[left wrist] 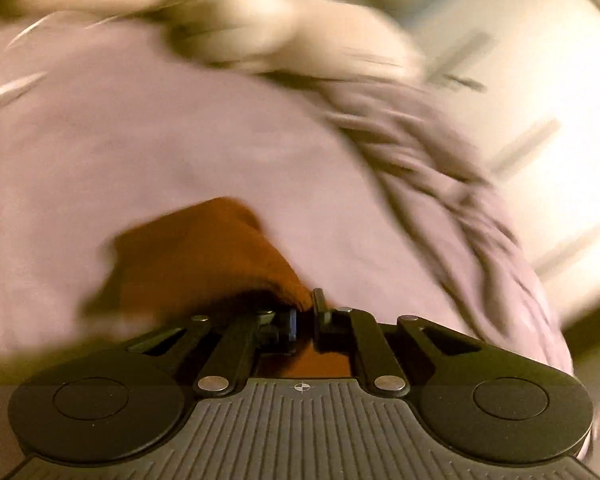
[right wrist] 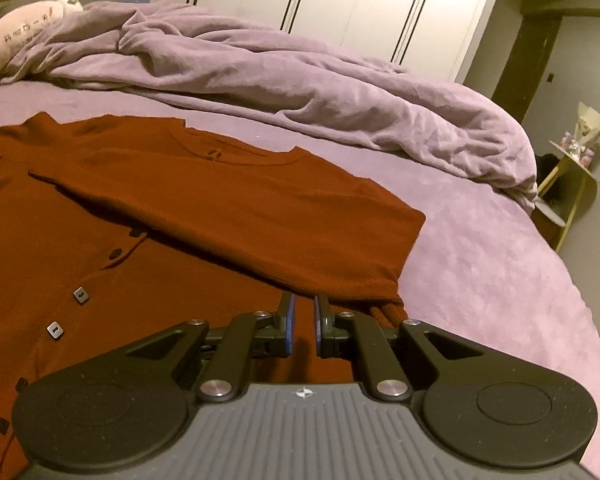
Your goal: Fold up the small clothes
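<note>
A rust-red knit cardigan [right wrist: 148, 240] with square dark buttons lies flat on the plush lilac bed [right wrist: 500, 280]. Both the left gripper [left wrist: 305, 312] and the right gripper [right wrist: 302, 316] pinch its fabric, fingers nearly together.

The only writing in view is a short line of dark characters printed on the pale pink pillow [right wrist: 16, 40] at the far left of the bed [right wrist: 500, 280] in the right wrist view. They are too small and blurred to read.
</note>
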Demonstrator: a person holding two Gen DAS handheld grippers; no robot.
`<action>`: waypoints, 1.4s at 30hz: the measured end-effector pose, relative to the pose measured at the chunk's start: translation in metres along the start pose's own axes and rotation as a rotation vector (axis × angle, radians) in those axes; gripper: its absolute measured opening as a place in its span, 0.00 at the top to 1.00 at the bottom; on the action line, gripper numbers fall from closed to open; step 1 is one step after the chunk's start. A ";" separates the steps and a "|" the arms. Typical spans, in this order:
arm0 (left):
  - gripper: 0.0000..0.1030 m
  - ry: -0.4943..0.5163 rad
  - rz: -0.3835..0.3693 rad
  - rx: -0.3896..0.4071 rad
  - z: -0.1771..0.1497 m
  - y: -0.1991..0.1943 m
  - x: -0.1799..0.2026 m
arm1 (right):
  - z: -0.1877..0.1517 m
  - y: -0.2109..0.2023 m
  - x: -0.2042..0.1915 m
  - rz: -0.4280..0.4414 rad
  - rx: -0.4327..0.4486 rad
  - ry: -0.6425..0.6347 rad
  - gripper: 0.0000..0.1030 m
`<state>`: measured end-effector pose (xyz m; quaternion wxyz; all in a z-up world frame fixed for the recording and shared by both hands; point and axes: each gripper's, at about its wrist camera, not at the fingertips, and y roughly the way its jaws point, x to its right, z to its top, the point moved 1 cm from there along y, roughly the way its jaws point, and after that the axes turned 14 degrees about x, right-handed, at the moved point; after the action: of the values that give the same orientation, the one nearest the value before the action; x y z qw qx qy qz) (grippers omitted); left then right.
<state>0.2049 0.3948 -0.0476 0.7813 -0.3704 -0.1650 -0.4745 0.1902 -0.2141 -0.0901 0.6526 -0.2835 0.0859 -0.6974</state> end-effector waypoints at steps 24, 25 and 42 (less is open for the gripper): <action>0.56 0.719 -0.226 -0.271 -0.239 -0.034 0.180 | 0.035 0.036 0.008 0.338 -0.020 0.420 0.87; 0.56 0.718 -0.206 -0.262 -0.236 -0.030 0.176 | 0.041 0.046 0.000 0.364 -0.022 0.426 0.82; 0.46 0.696 -0.232 -0.232 -0.232 -0.025 0.162 | 0.066 0.100 -0.036 0.299 -0.047 0.430 0.96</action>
<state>0.2417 0.1170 -0.0937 0.6845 -0.2523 0.1240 -0.6726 0.3100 -0.1764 -0.0946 0.7084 -0.1279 0.2796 -0.6354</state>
